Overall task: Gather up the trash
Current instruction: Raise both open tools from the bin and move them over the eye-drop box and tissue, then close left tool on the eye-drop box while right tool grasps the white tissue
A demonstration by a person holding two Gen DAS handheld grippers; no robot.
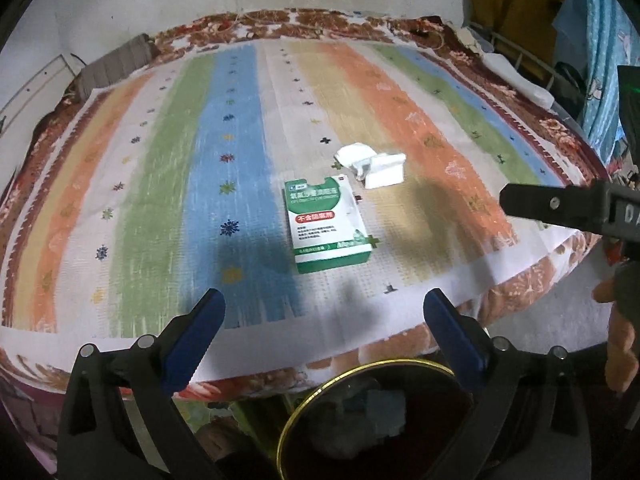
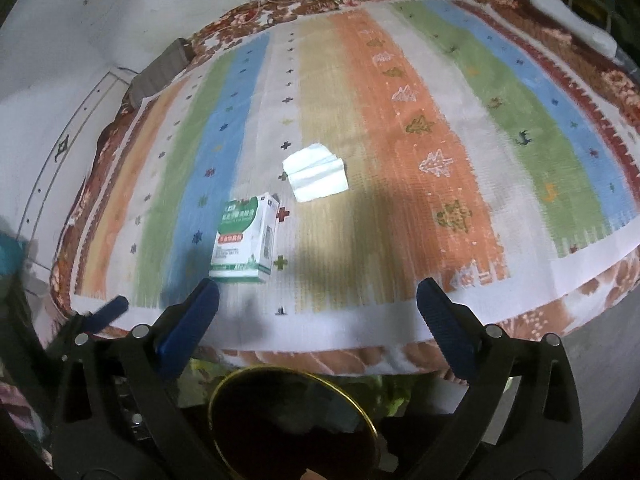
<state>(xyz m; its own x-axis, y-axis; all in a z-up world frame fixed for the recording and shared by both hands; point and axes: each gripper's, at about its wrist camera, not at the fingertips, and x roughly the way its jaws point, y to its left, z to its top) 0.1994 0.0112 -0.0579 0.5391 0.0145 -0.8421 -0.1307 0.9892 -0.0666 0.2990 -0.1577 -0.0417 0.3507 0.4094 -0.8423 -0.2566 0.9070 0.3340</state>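
A green-and-white carton (image 1: 326, 224) (image 2: 246, 240) lies on the striped cloth (image 1: 236, 120) (image 2: 400, 160) near its front edge. Just beyond it lies a crumpled white paper (image 1: 370, 166) (image 2: 316, 172). Below the edge stands a dark bin with a gold rim (image 1: 376, 365) (image 2: 276, 368), with pale scraps dimly seen inside. My left gripper (image 1: 323, 298) hangs open over the bin's rim, nothing between its blue pads. My right gripper (image 2: 318, 286) is open too, empty, above the bin and to the right of the carton. One blue fingertip of the left gripper (image 2: 108, 312) shows in the right wrist view.
The cloth covers a floral blanket (image 1: 520, 292) that drops off at the front. A grey folded item (image 1: 116, 64) sits at the far left corner. A wire rack (image 1: 520, 56) and hanging clothes (image 1: 516, 4) stand at the right. A person's hand (image 1: 620, 344) holds the right gripper's body (image 1: 560, 208).
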